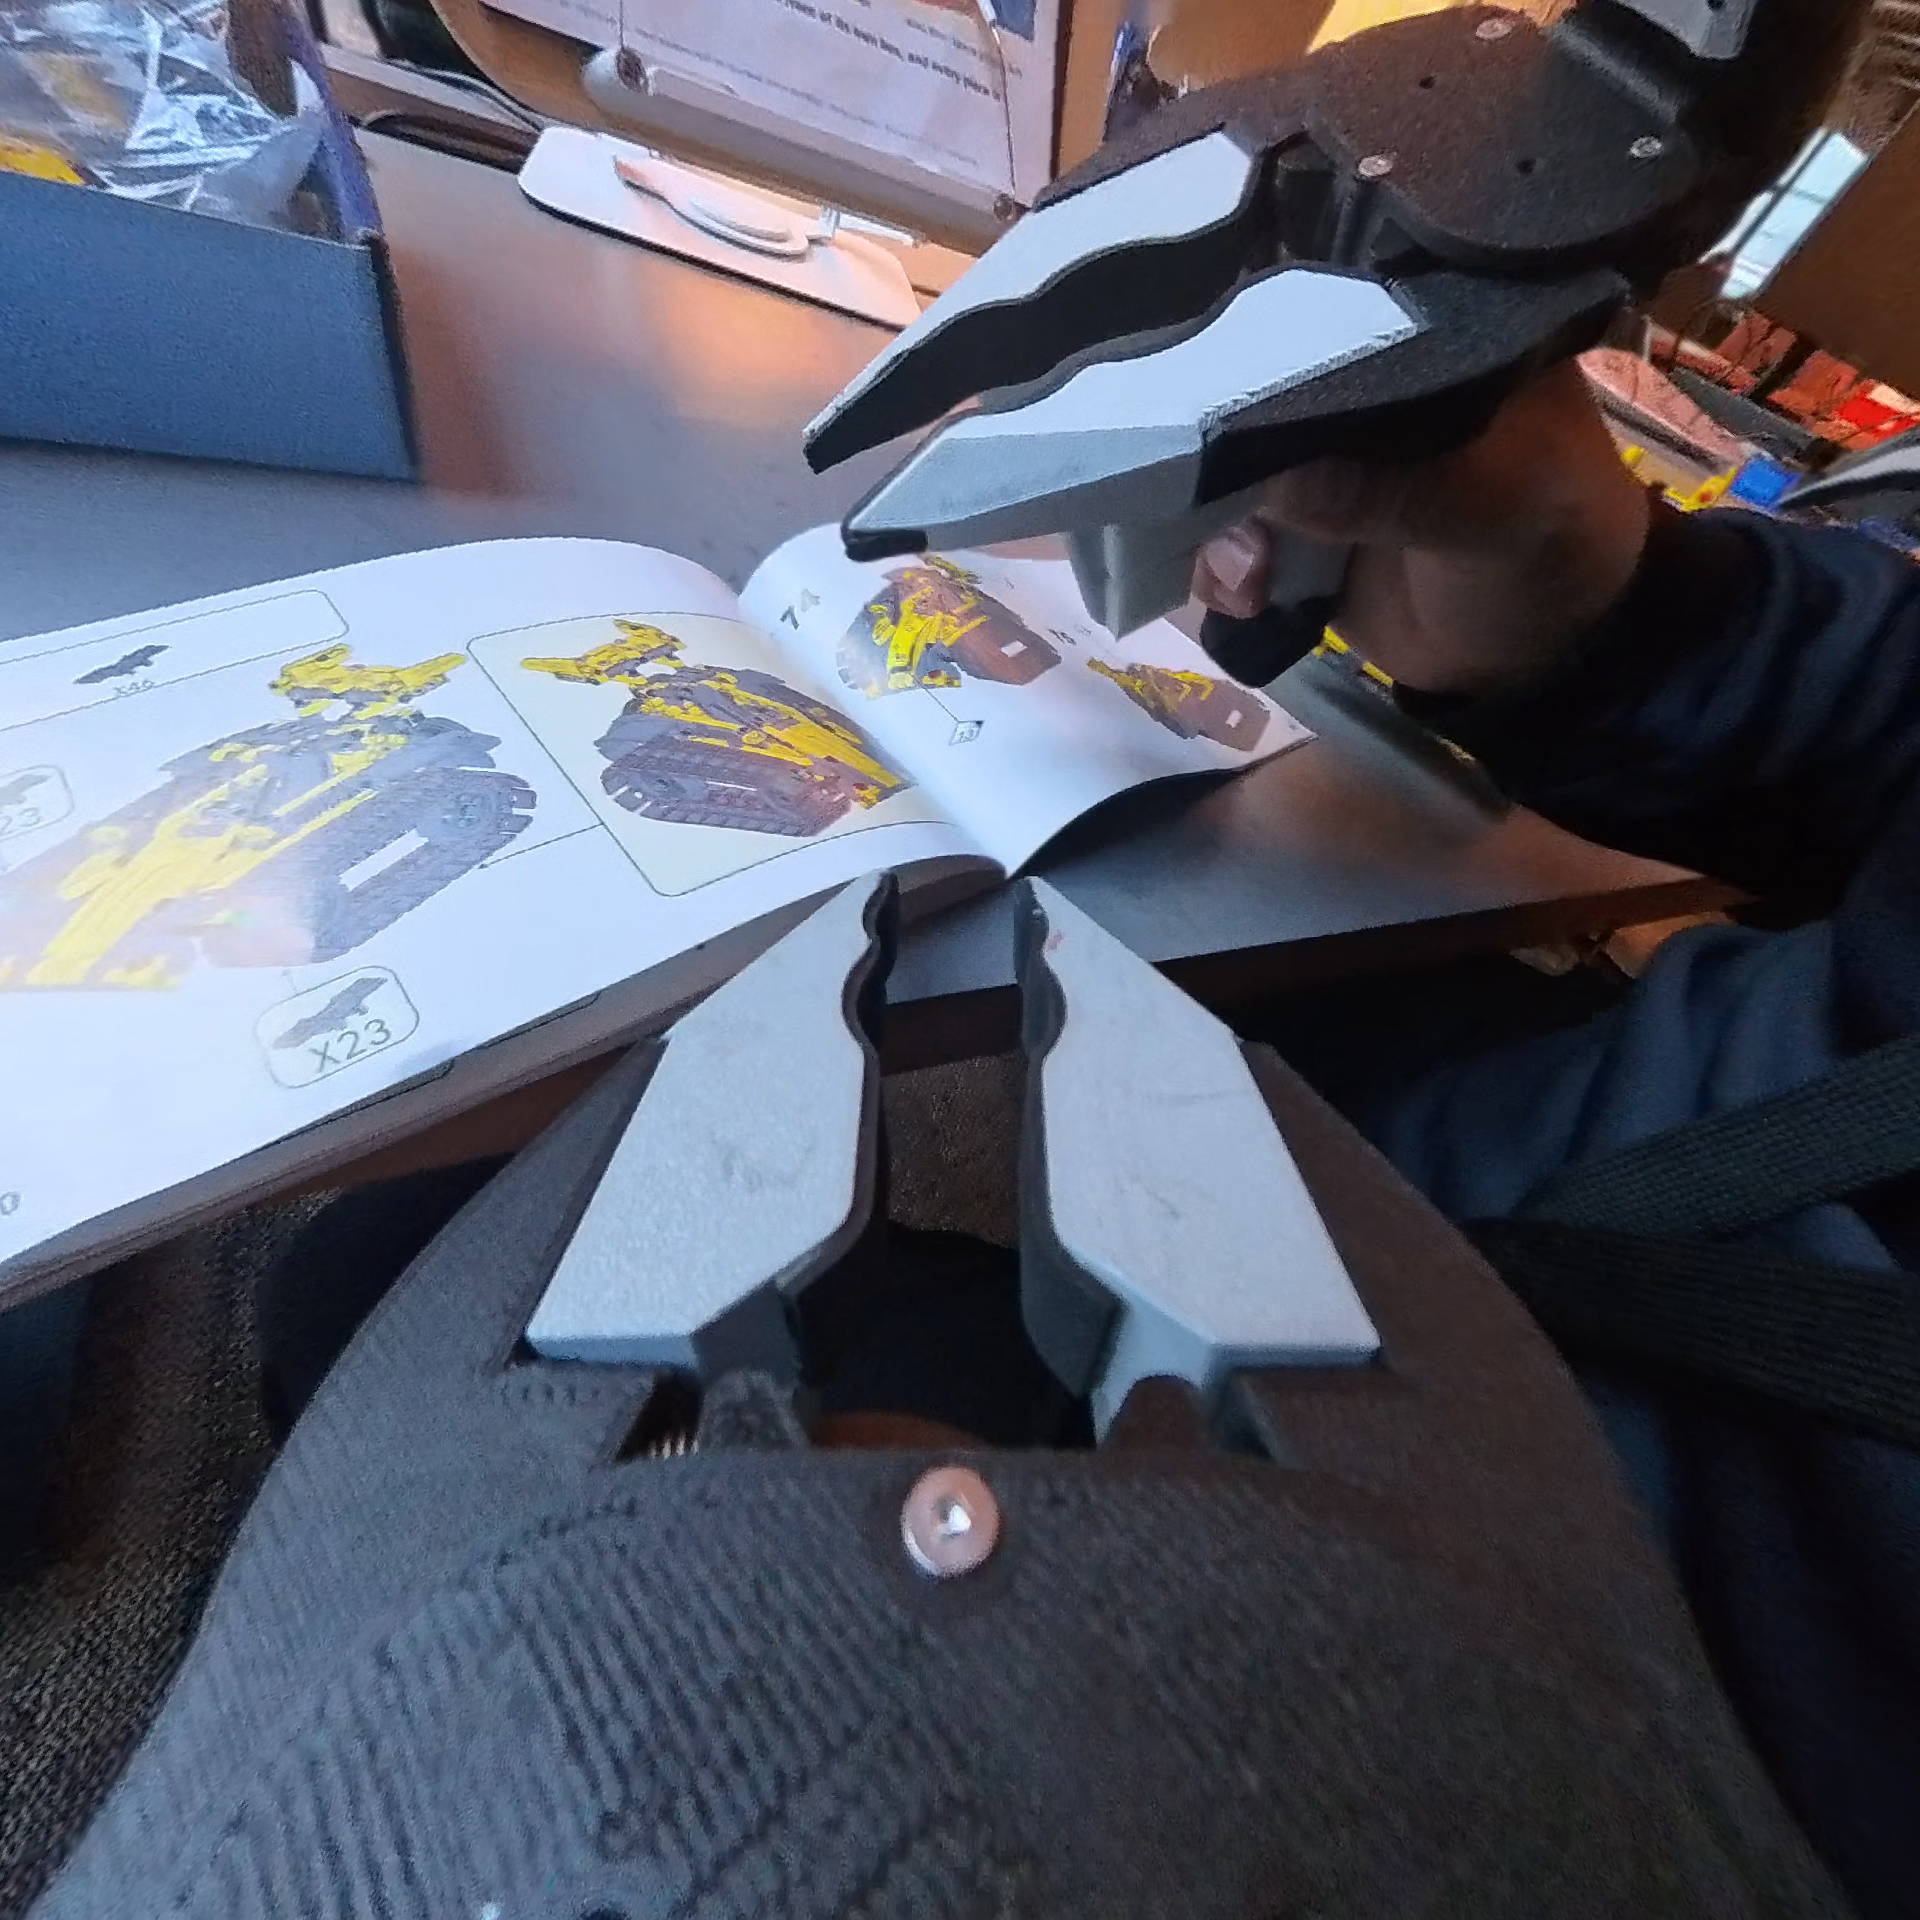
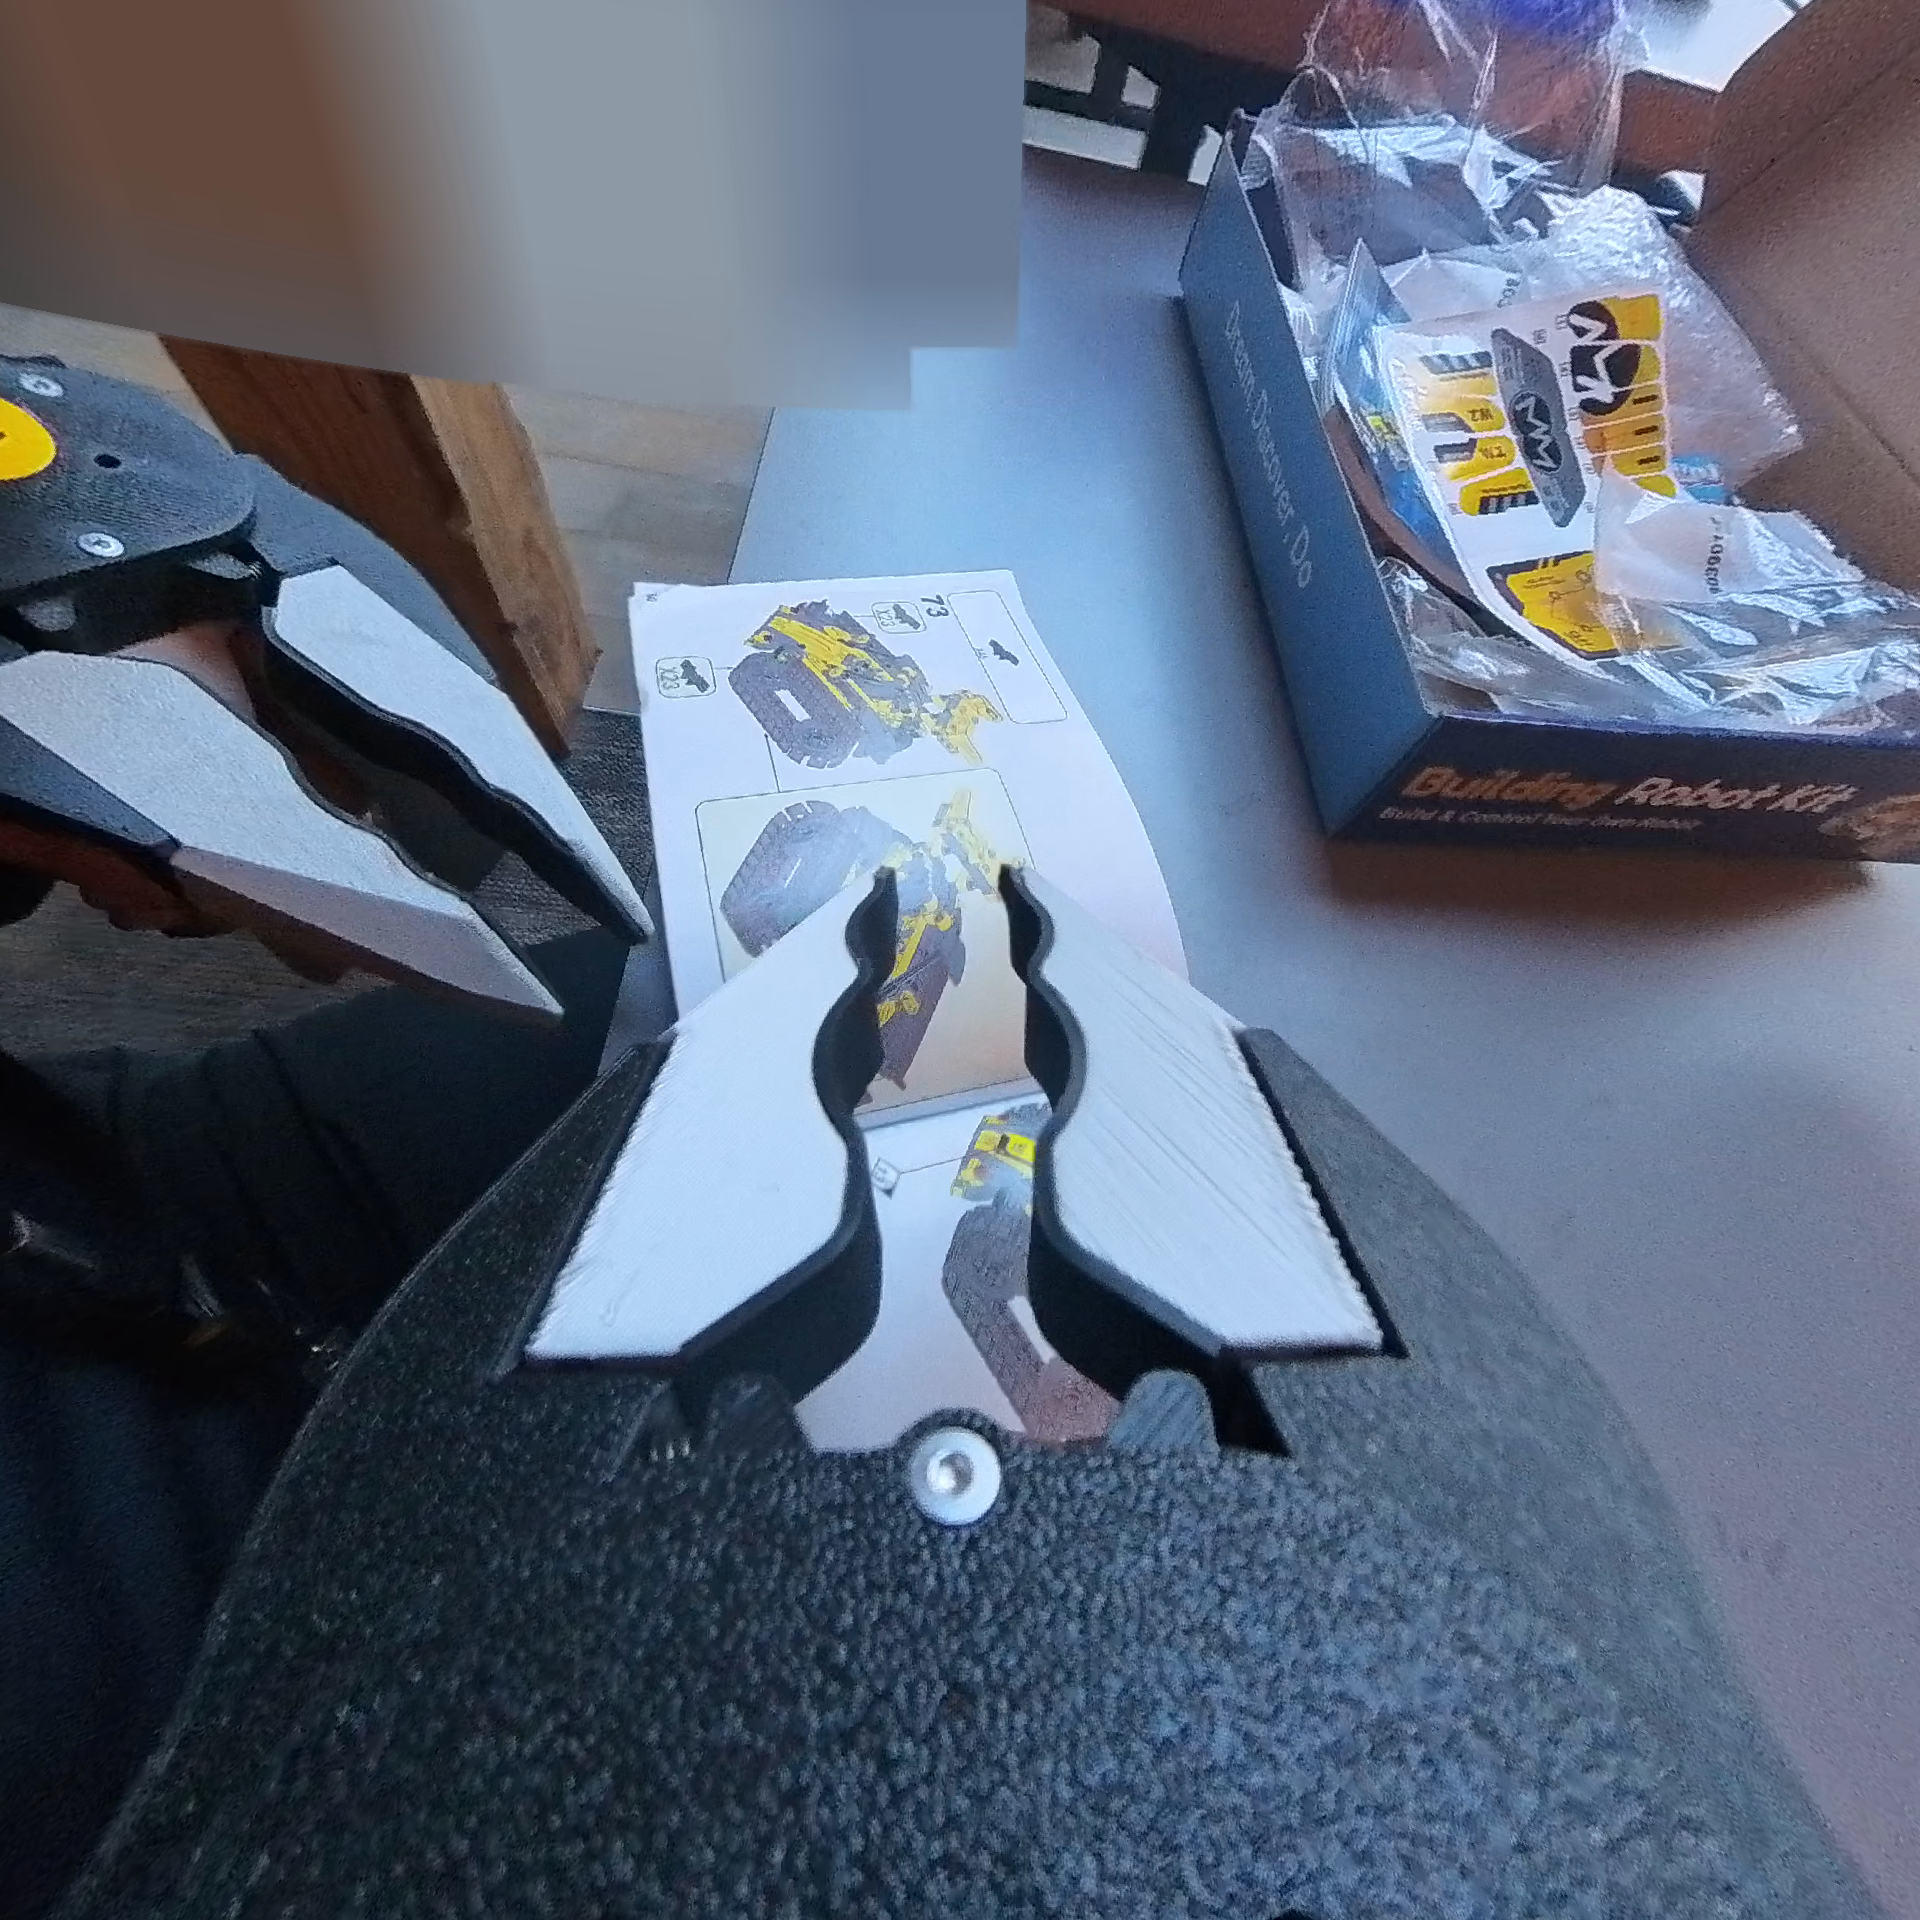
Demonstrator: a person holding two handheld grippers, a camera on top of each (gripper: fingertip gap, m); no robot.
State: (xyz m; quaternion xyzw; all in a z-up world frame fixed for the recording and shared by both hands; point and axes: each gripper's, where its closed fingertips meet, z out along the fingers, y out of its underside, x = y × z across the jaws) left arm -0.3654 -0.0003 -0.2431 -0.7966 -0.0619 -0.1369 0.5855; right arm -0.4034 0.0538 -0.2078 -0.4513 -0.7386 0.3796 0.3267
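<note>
a: booklet first — an open white paper instruction booklet printed with yellow and grey tracked-vehicle drawings lies on the grey tabletop, and its near edge overhangs the table's near edge.

b: and the left gripper?

a: grey fingers with black wavy pads, apart, nothing between them. their tips sit just beside the booklet's near edge at the spine. i can't tell if they touch the paper.

b: the right gripper in its own view?

a: fingers apart too, empty, hanging over the booklet's pages; the drawings show through the gap. the left wrist view shows it from the side, above the right-hand page, and also shows a hand in a dark sleeve gripping its handle.

b: what does the right wrist view add?

a: the inside of the dark blue cardboard kit box on the far right of the table, well apart from the booklet: crumpled clear plastic bags and a yellow and black sticker sheet. the left wrist view gives only the box's plain blue side at far left.

b: and only in the left wrist view?

a: a white monitor stand on the far side of the table, and blurred red and blue items off to the right.
</note>
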